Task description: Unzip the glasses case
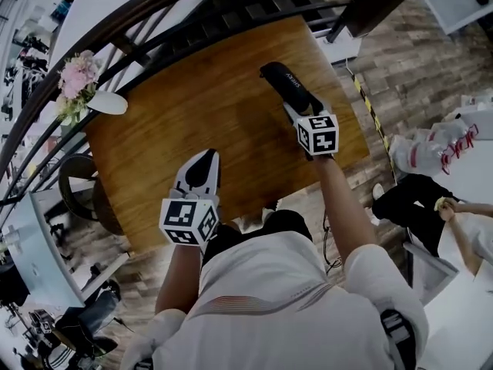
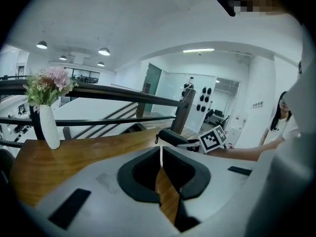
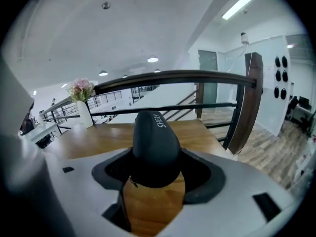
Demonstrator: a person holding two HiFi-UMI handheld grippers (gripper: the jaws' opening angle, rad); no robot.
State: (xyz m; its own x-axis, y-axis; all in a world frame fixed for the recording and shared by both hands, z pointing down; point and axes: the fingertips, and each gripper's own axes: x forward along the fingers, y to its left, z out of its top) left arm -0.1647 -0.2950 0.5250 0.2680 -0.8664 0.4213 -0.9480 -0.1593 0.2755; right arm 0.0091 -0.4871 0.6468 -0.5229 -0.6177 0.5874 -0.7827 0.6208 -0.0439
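A black glasses case (image 1: 289, 85) lies on the wooden table (image 1: 192, 122), long axis running away from me. My right gripper (image 1: 296, 111) stands at its near end. In the right gripper view the case (image 3: 153, 142) fills the gap between the pads, its sides against both, and a small zip pull (image 3: 132, 182) hangs at its lower left. My left gripper (image 1: 202, 164) hovers near the table's front edge, well left of the case, jaws shut with nothing between them. From the left gripper (image 2: 161, 164) view the case (image 2: 172, 137) shows further back on the right.
A white vase of pink flowers (image 1: 77, 83) stands at the table's far left corner. A dark railing (image 1: 192, 6) runs behind the table. A person (image 1: 431, 199) sits off to the right, beyond the table's edge. Bare wood lies between the two grippers.
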